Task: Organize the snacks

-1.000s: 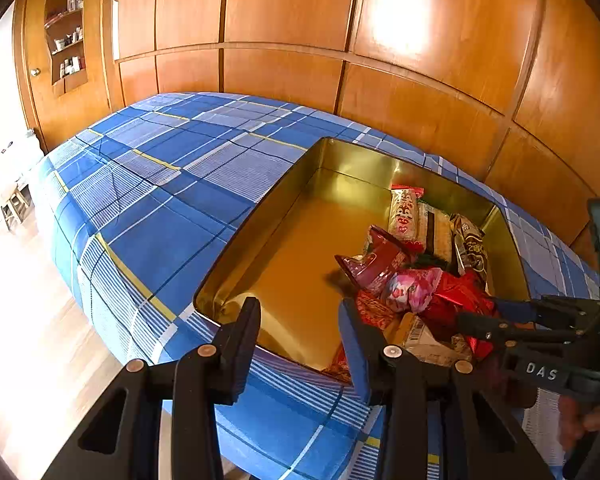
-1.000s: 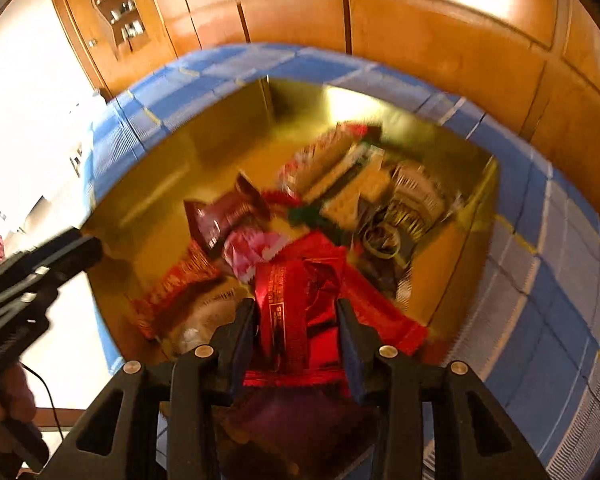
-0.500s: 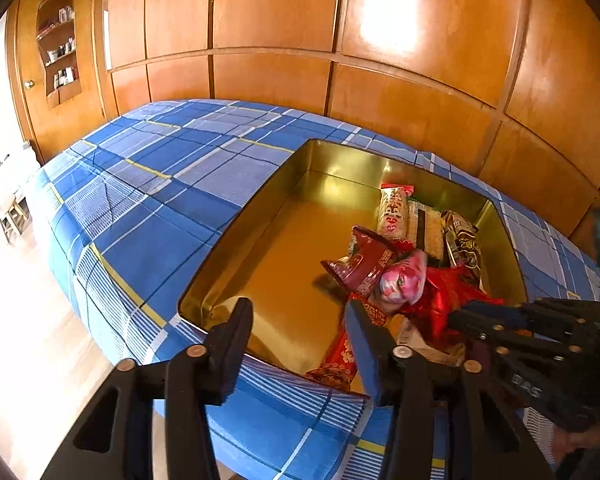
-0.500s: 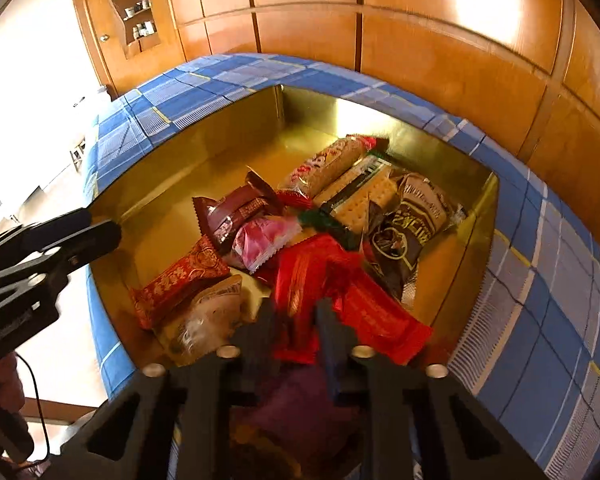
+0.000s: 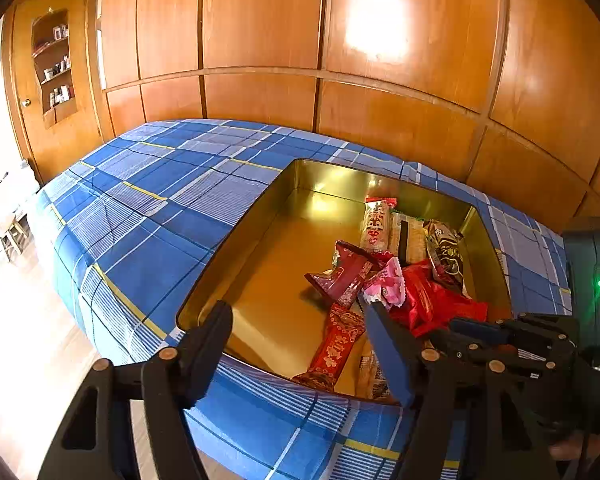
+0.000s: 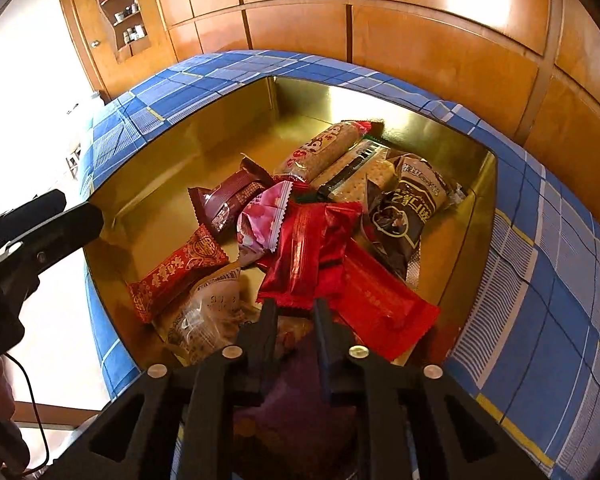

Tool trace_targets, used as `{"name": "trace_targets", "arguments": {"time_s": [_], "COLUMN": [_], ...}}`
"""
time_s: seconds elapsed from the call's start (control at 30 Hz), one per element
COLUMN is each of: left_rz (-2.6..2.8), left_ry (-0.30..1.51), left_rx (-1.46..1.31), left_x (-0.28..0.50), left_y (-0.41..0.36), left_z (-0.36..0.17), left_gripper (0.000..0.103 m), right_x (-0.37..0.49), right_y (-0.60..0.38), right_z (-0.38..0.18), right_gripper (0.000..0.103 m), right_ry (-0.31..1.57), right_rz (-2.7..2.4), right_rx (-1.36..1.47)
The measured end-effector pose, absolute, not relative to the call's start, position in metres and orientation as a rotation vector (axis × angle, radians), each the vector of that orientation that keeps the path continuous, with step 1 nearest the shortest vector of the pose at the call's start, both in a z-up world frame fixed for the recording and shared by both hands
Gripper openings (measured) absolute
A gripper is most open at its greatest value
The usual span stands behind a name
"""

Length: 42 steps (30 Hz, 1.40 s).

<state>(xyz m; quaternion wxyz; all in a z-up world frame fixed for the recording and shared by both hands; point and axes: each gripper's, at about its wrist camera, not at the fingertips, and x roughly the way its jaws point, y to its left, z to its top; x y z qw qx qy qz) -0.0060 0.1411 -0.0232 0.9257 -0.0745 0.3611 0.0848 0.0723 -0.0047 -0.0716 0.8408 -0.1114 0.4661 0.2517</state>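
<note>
My right tongs (image 6: pixel 293 307) pinch the red packet (image 6: pixel 300 256) by its edge; lift slowly so it clears the tin (image 6: pixel 220 148). Left tongs (image 5: pixel 300 336), just opening, hold nothing

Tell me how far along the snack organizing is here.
Done: several packets already lie inside the gold tin, heaped at one end, not lined up. In hand: the right gripper, jaws nearly closed after just easing apart, sits at a red packet's near edge; a grip isn't clear. The left gripper, jaws just opening, is empty over the tin's near rim. Left: spreading the heap into the bare half.
</note>
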Motion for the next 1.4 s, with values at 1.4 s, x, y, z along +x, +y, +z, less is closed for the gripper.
{"name": "trace_targets", "arguments": {"time_s": [1.4], "left_rz": [0.203], "left_ry": [0.653], "left_rx": [-0.086], "left_x": [-0.038], "left_y": [0.102], "left_z": [-0.008], "left_gripper": [0.103], "right_x": [0.0], "right_y": [-0.061], "right_z": [-0.029], "right_gripper": [0.04], "right_ry": [0.748], "right_rz": [0.211], "right_rx": [-0.124]}}
